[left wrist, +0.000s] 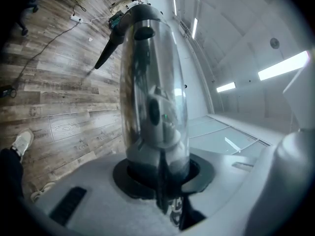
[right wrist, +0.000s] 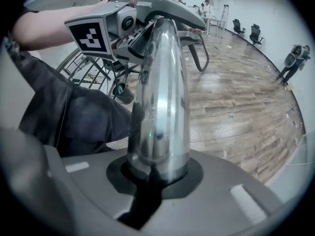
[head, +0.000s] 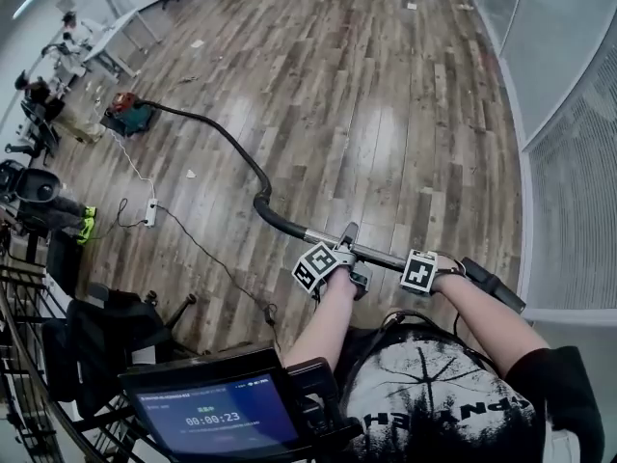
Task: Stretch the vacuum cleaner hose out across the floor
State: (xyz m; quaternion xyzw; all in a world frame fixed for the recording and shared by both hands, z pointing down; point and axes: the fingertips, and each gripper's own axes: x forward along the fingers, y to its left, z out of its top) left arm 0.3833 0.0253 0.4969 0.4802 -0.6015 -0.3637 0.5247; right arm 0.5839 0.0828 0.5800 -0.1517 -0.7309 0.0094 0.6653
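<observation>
Chrome tube: the vacuum's rigid metal pipe lies crosswise just in front of you, lifted clear of the floor. You hold it in both claws. A dark handle end sticks out past your right hand.
Left claw: clamped on the tube close to the end where the hose joins. In the left gripper view the shiny pipe fills the space between the jaws and runs away from the camera.
Right claw: clamped on the same tube, nearer the handle end and pointing steeply down. In the right gripper view your left claw's marker cube shows further along the pipe.
Hose: black and joined to the tube's left end. It bends away from you and runs in a long loose curve over the floor to the vacuum cleaner.
Vacuum cleaner: red and green body on the floor at the far left, well apart from you.
Wood floor: glossy planks with pale patches of reflected light.
Power strip: white, on the floor left of the hose, with thin cables leading off it.
Screen: low at your left, showing a running timer.
</observation>
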